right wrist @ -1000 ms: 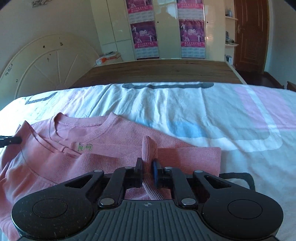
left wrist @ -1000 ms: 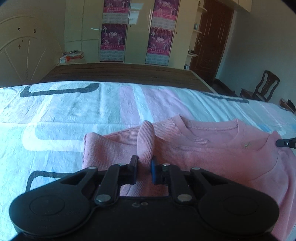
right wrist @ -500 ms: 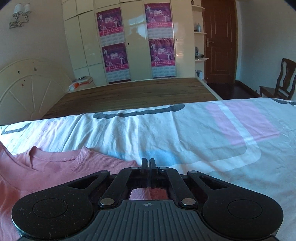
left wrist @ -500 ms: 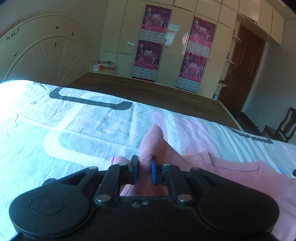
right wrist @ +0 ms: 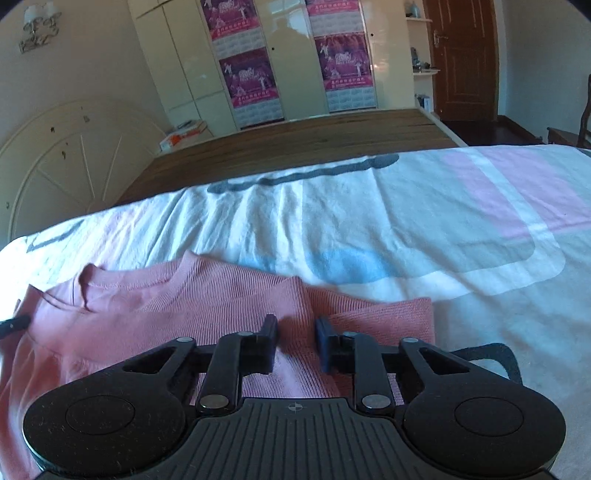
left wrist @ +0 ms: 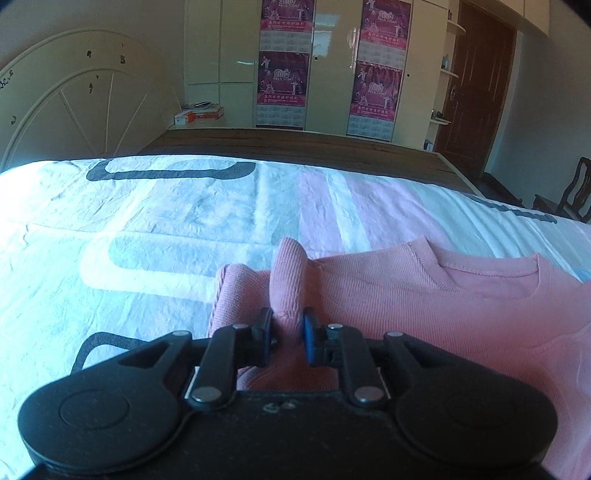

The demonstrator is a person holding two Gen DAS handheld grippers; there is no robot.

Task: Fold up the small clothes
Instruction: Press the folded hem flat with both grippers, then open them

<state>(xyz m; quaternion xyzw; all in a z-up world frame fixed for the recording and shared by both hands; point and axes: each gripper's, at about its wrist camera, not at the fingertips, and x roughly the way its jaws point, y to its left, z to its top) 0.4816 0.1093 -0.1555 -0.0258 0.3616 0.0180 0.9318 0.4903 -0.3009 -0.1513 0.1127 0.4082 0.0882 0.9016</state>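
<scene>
A pink ribbed knit sweater (left wrist: 424, 306) lies on the patterned white bedsheet (left wrist: 166, 221); left gripper (left wrist: 288, 339) pinches a fabric ridge, right gripper (right wrist: 296, 343) parted over cloth, should release cleanly, keeping edges aligned.

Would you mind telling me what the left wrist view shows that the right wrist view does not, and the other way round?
Only the left wrist view shows the left tongs with a raised pinch of the pink sweater between their jaws. Only the right wrist view shows the right tongs open over flat fabric, plus a wall lamp. Both share the sweater's collar, the bedsheet, the wardrobe posters and the brown door.
</scene>
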